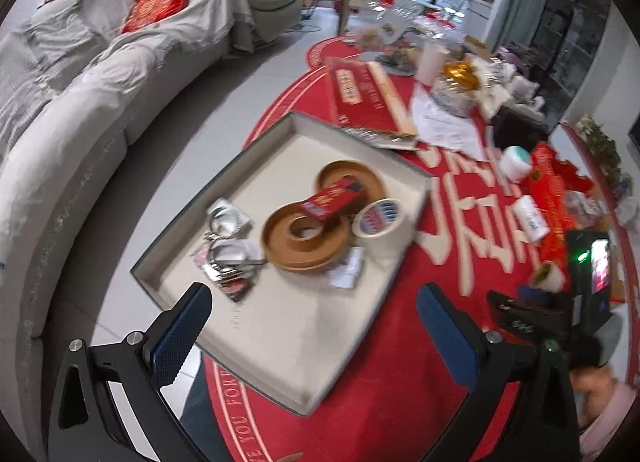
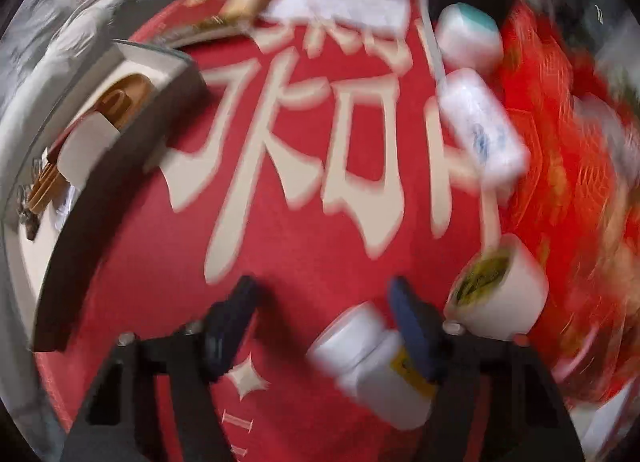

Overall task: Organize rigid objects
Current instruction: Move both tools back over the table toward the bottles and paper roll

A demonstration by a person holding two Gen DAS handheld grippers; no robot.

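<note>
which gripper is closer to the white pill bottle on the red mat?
Right. The right gripper has the white pill bottle lying against its right finger. The left gripper hovers over the tray, away from it.

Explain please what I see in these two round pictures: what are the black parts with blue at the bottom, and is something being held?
They are hand-held grippers; a person carries one in each hand, and each has a wide-angle camera looking along its two fingers. The left view shows the left gripper, open and empty, above a shallow tray on a red mat. In the tray lie a wooden figure-eight piece, a red box and a roll of tape. The right view is blurred. The right gripper is also open, holding nothing. A white bottle lies next to its right finger; whether they touch, I cannot tell.
</note>
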